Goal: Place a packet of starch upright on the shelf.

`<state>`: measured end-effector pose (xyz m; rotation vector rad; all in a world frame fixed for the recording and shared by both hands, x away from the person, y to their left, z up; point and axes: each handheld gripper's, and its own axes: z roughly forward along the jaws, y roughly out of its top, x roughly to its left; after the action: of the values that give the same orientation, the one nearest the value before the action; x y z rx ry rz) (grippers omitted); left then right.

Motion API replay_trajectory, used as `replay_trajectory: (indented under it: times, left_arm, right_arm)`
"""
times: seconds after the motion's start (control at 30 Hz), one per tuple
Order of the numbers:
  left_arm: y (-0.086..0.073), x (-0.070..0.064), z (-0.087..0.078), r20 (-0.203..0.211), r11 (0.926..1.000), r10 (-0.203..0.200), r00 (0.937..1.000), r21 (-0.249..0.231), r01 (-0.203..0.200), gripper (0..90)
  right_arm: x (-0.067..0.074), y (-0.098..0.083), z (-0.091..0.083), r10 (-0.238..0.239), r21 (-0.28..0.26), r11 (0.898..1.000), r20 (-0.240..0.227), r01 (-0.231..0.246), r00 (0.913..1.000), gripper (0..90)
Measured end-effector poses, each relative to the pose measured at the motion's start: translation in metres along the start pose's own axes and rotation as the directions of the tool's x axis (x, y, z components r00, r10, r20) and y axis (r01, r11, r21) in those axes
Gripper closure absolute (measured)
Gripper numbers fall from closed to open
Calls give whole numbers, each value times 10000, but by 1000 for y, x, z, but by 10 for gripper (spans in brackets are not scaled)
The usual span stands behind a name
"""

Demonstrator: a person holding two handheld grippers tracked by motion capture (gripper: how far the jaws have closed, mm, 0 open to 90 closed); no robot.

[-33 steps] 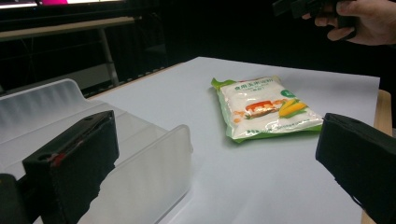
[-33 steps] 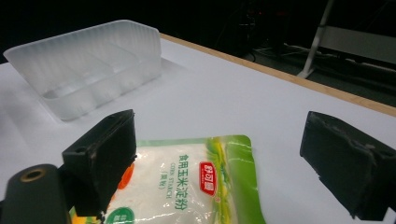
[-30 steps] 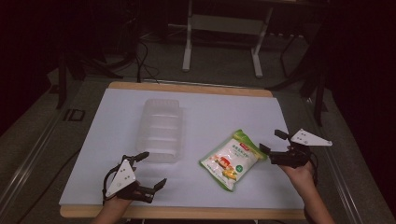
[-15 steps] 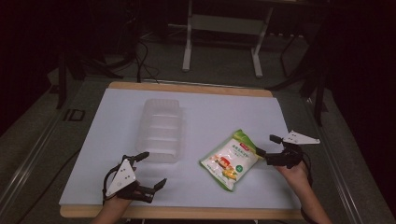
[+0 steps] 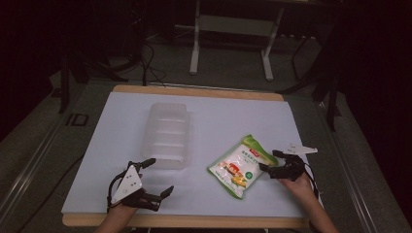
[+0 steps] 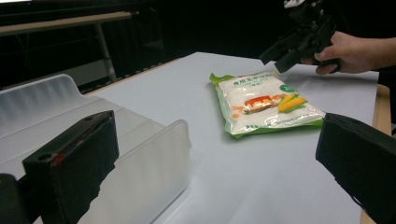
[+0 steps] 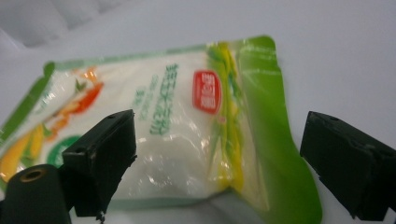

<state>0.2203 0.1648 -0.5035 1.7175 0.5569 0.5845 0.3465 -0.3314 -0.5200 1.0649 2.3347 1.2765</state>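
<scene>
Both tools stood released. At the desk's [image 5: 214, 116] near right, my right tool [image 5: 273, 161] hung with its jaws spread wide at the bag's [image 5: 243, 165] right edge, one jaw to each side of that end and neither yet touching it, as far as I could tell. In the right gripper view the bag [image 7: 187, 126] lay between and beyond the two black jaws, its green seam and red label turned toward me.

The bag lay flat on the desk, right of centre and toward the near edge, slanted, with its green top pointing away from me. It sat near the tray [image 5: 167, 136] but apart from it.

My left tool [image 5: 156, 175] hovered at the near left of the desk, jaws wide apart and holding nothing, just in front of the tray's near end. In the left gripper view the tray's [image 6: 154, 154] clear wall stood just past the left jaw, the bag [image 6: 264, 105] lay farther off, and the right tool [image 6: 287, 46] hung over the bag's far end.
</scene>
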Motion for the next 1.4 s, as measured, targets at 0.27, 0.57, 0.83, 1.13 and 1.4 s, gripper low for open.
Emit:
replay_trajectory:
  times: [0.27, 0.57, 0.83, 1.13, 1.4]
  left_arm:
    - [0, 0, 1, 25, 10000, 35, 10000, 53, -35, 0]
    - [0, 0, 2, 14, 9999, 100, 9999, 107, -100, 0]
    - [-1, 0, 3, 37, 9999, 61, 10000, 113, -62, 0]
    - [-1, 0, 3, 35, 9997, 116, 9999, 207, -117, 0]
    - [-1, 0, 3, -1, 9996, 187, 9998, 230, -187, 0]
  right_arm:
    - [-7, -10, 7, 30, 912, 9958, -8, -29, 10000, 97]
    - [-7, -7, 15, 164, 1510, 9885, -283, -120, 9995, 123]
    - [4, -5, 12, -483, 1614, 9853, -506, 559, 9976, 515]
    - [9, 2, 12, -683, 1682, 9830, -329, 729, 9971, 828]
    - [12, 9, 8, -401, 1438, 9886, -364, 450, 9985, 852]
